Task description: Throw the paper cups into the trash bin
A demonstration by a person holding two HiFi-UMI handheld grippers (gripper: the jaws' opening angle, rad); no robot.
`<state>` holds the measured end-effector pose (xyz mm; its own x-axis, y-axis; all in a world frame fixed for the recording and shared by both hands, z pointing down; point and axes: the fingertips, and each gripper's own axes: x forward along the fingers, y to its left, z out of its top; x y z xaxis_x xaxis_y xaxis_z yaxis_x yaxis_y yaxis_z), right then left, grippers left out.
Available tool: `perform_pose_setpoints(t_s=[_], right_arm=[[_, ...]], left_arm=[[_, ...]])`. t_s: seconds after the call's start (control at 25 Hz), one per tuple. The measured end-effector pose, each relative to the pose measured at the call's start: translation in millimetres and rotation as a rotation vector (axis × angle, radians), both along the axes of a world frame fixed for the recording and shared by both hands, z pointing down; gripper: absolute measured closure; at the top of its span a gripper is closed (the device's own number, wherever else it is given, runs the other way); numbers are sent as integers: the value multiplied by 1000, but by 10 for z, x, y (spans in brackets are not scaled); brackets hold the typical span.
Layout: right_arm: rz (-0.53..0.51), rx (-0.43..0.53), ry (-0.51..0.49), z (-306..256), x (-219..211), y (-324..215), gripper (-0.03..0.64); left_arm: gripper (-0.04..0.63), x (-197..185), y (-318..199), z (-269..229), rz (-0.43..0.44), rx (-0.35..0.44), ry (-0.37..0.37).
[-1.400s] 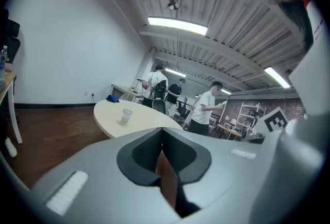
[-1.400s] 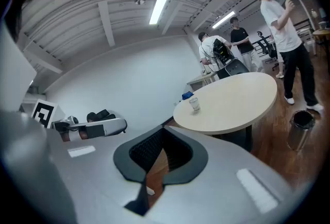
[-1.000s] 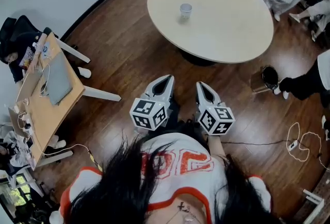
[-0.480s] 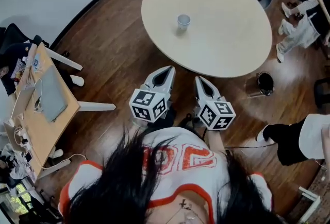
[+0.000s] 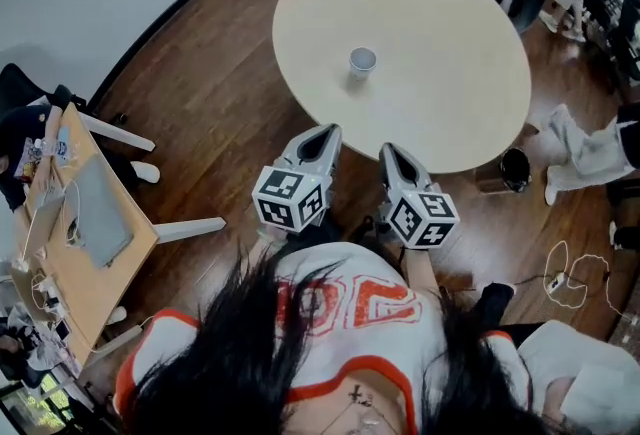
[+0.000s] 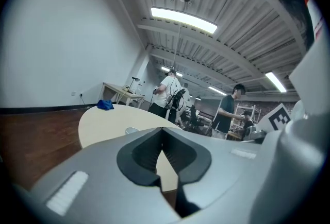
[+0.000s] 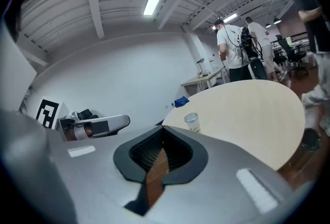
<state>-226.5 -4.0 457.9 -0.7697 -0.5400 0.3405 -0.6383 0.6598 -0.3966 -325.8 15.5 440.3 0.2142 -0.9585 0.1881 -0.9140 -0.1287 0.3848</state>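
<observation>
The left gripper (image 5: pixel 322 135) and the right gripper (image 5: pixel 392 155) both have their fingers (image 5: pixel 308 151) shut, with nothing in them. The paper cup (image 5: pixel 362 61) stands on the round surface (image 5: pixel 450 93), well ahead of the fingers. It looks light and easy to squash, so pinch its side softly near the rim. The trash bin (image 5: pixel 514 167) sits on the floor (image 5: pixel 230 93), right of the fingers.

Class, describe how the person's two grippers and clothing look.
The left gripper and right gripper are light grey tapering shells with black-lined jaws. Each carries a white cube with black square markers. The shirt is white with orange print.
</observation>
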Motion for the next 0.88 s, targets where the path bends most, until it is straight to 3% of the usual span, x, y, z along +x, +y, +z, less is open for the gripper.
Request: perform_pose_setpoints(t_s=[0.56, 0.88], right_arm=[[-34, 21, 82, 53, -161, -481, 615], [-138, 46, 173, 207, -316, -942, 615]], left_arm=[[595, -255, -286, 172, -45, -50, 37], [595, -439, -658, 186, -120, -57, 42]])
